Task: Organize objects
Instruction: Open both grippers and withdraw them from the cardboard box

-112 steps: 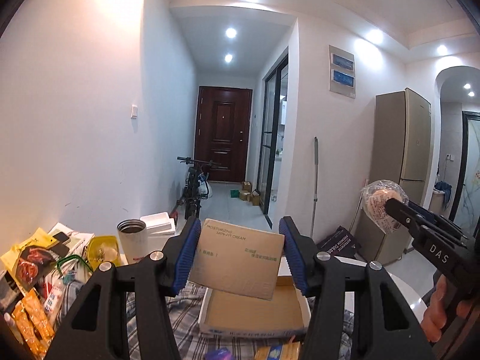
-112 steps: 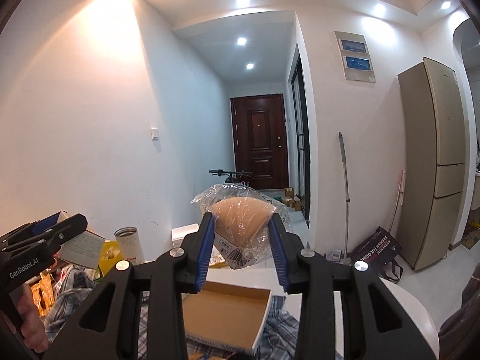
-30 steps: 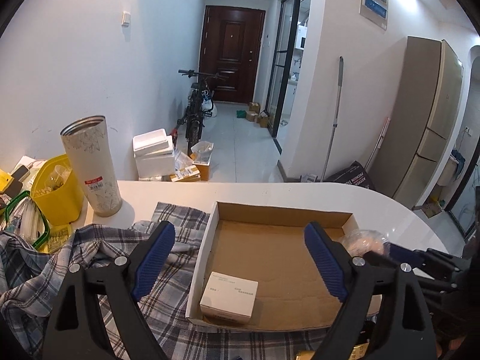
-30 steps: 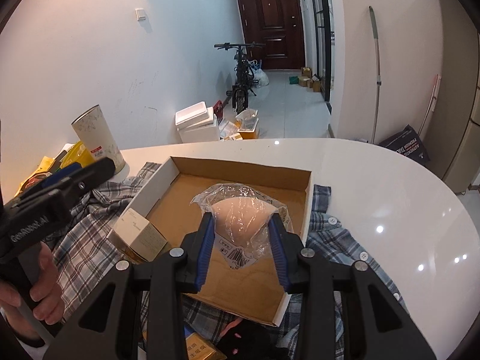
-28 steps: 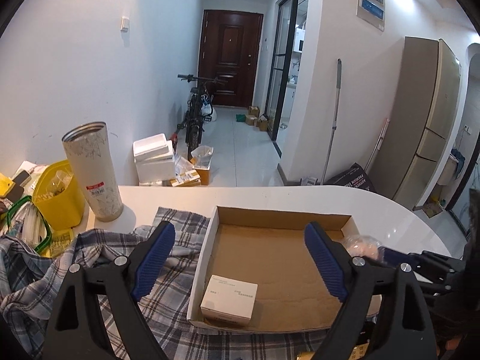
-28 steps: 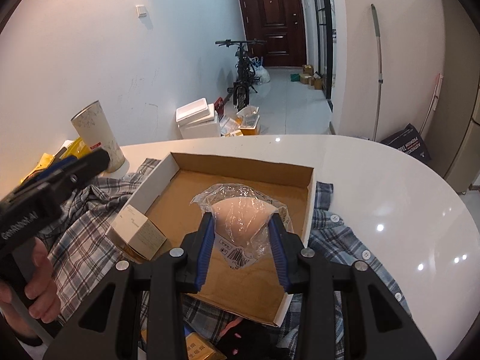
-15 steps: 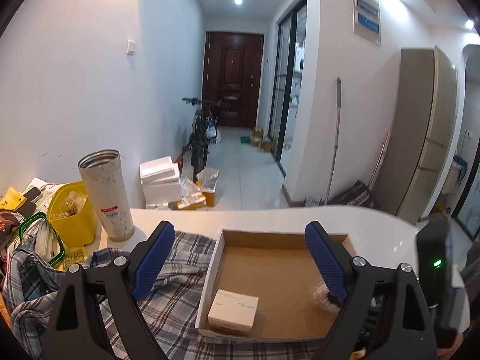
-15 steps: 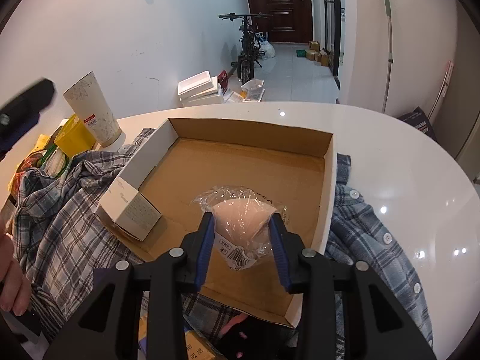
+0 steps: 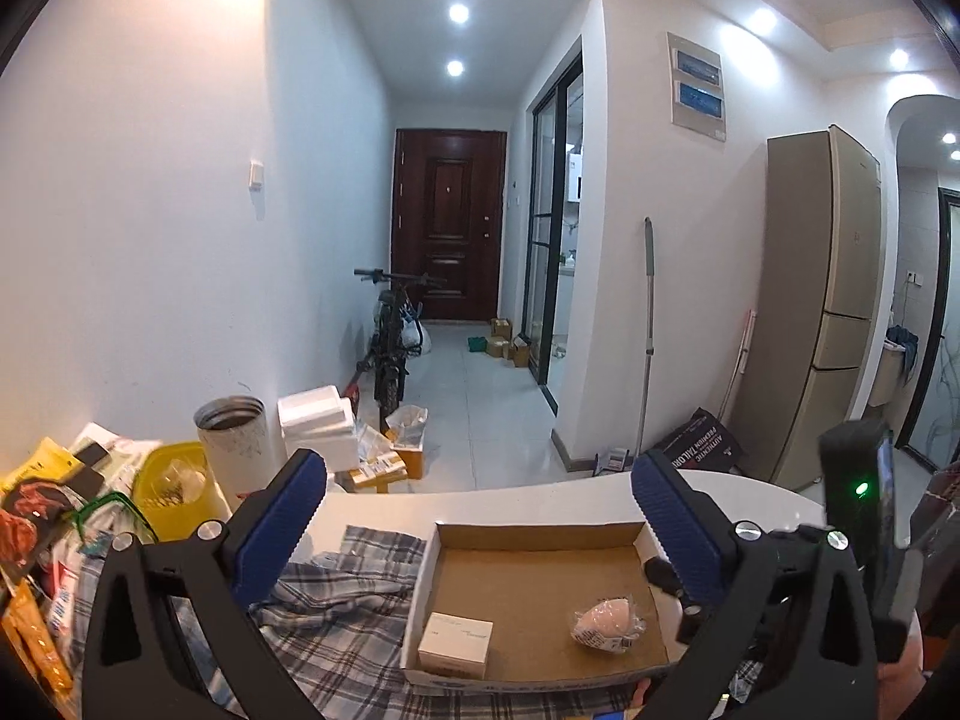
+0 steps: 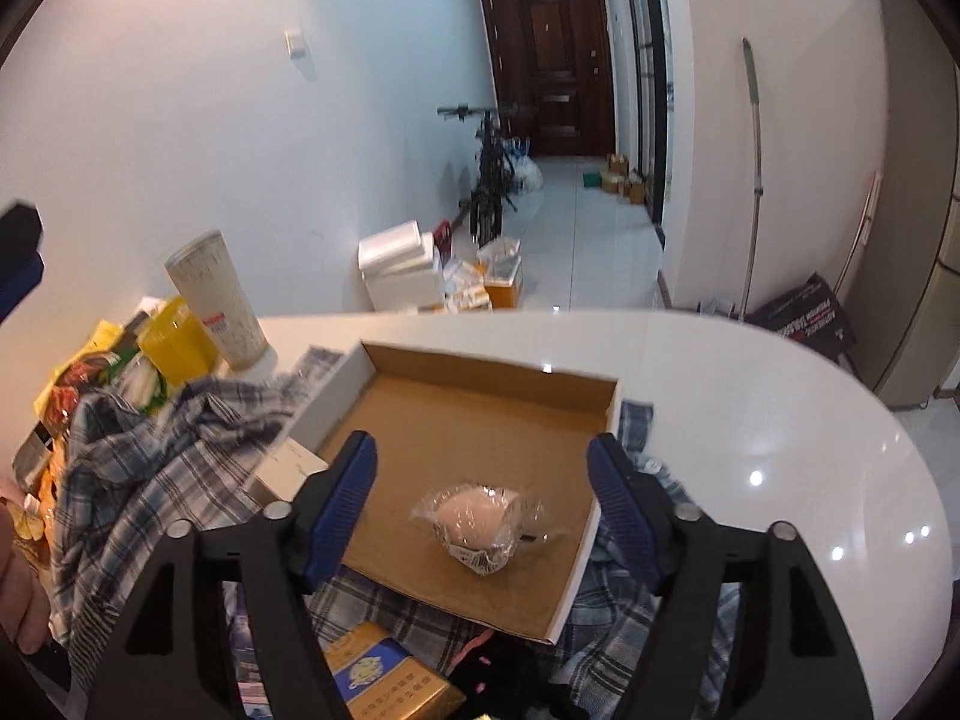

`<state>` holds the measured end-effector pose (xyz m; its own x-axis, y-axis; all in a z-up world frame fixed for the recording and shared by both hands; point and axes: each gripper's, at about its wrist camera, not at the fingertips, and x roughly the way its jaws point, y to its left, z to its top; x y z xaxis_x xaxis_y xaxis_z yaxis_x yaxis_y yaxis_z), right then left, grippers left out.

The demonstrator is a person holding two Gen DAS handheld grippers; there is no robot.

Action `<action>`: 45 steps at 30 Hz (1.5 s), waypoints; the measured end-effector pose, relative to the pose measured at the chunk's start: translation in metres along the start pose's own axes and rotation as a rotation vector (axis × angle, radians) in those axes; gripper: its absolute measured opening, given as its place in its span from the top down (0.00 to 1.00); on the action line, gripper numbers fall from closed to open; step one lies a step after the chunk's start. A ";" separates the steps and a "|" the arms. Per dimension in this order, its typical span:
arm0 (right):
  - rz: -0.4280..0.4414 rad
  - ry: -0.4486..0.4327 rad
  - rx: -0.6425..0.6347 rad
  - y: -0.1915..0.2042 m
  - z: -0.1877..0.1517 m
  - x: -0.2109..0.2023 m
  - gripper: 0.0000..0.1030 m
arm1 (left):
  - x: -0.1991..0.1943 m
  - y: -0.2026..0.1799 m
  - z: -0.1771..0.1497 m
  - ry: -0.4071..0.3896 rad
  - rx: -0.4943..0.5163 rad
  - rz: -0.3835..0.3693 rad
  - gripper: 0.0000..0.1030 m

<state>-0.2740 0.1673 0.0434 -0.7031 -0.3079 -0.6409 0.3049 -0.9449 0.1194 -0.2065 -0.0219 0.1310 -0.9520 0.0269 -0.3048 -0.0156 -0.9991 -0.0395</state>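
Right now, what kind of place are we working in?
Most likely a lived-in flat: a white table by an entry hallway, with a front door, a parked bicycle and a tall fridge.

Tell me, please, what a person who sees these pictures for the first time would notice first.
The eye goes first to the shallow cardboard box lying on a plaid shirt on the white table. Inside it, a pink sponge in clear wrap lies between the open right gripper, whose blue-padded fingers have just been opening. A small white carton sits in the box's near left corner.
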 end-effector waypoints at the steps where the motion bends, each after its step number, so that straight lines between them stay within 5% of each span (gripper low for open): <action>1: -0.002 -0.024 -0.002 0.000 0.003 -0.012 0.24 | -0.011 0.000 0.004 -0.015 0.007 0.016 0.00; 4: -0.001 -0.094 -0.011 0.004 0.006 -0.047 0.24 | -0.041 0.001 0.010 -0.062 0.010 0.021 0.00; 9: 0.004 -0.196 -0.025 0.013 0.002 -0.105 0.23 | -0.091 0.005 0.010 -0.162 -0.031 -0.078 0.00; 18: -0.018 -0.321 -0.068 0.028 -0.035 -0.178 0.18 | -0.160 0.003 0.000 -0.237 -0.052 -0.117 0.00; 25: 0.005 -0.372 -0.040 0.028 -0.058 -0.211 0.18 | -0.193 -0.008 -0.020 -0.271 0.003 -0.079 0.00; 28: -0.005 -0.391 -0.045 0.032 -0.067 -0.216 0.18 | -0.187 -0.012 -0.029 -0.186 0.022 -0.003 0.00; 32: -0.075 -0.375 -0.098 0.041 -0.079 -0.211 0.18 | -0.179 0.003 -0.047 -0.109 -0.078 -0.101 0.00; 37: -0.093 -0.345 -0.102 0.043 -0.102 -0.208 0.18 | -0.167 0.010 -0.070 -0.024 -0.107 -0.060 0.00; 45: -0.089 -0.174 -0.024 0.026 -0.149 -0.179 0.18 | -0.143 0.020 -0.131 0.148 -0.137 -0.054 0.00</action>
<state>-0.0447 0.2141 0.0482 -0.8281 -0.2395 -0.5068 0.2498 -0.9671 0.0489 -0.0304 -0.0414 0.0489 -0.8954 0.0950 -0.4350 -0.0142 -0.9826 -0.1852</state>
